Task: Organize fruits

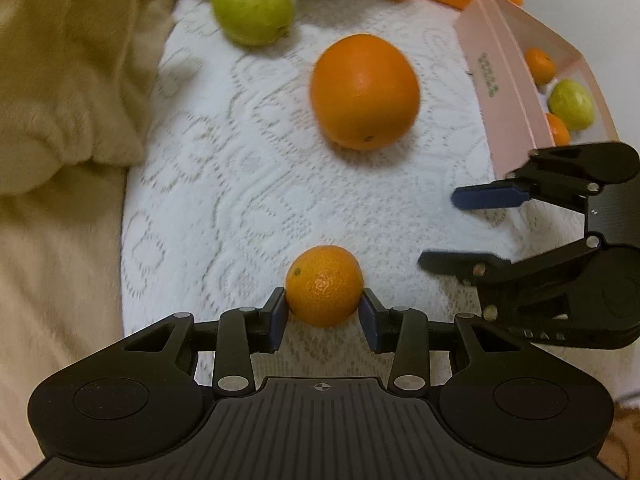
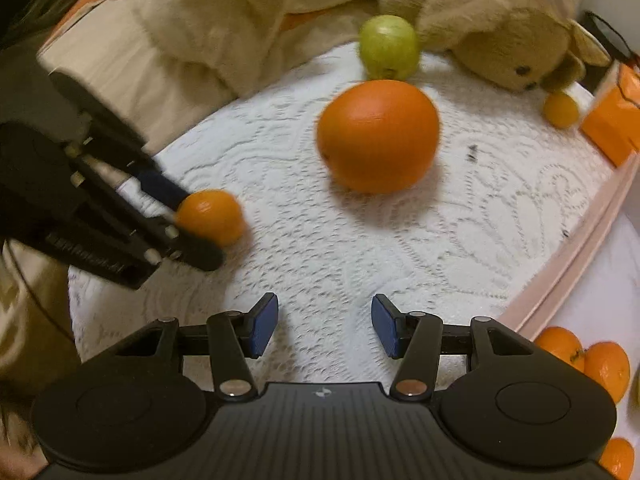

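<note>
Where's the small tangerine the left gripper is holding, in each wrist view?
Left wrist: small tangerine bottom centre, clamped in the left gripper.
Right wrist: it sits at left, gripper fingers on it.
Shared landmark: the big orange on the white lace cloth, beyond the tangerine.

small mandarin (image 1: 324,285) between blue pads, big orange (image 1: 365,91) and green guava (image 1: 252,7) beyond on white lace
</note>
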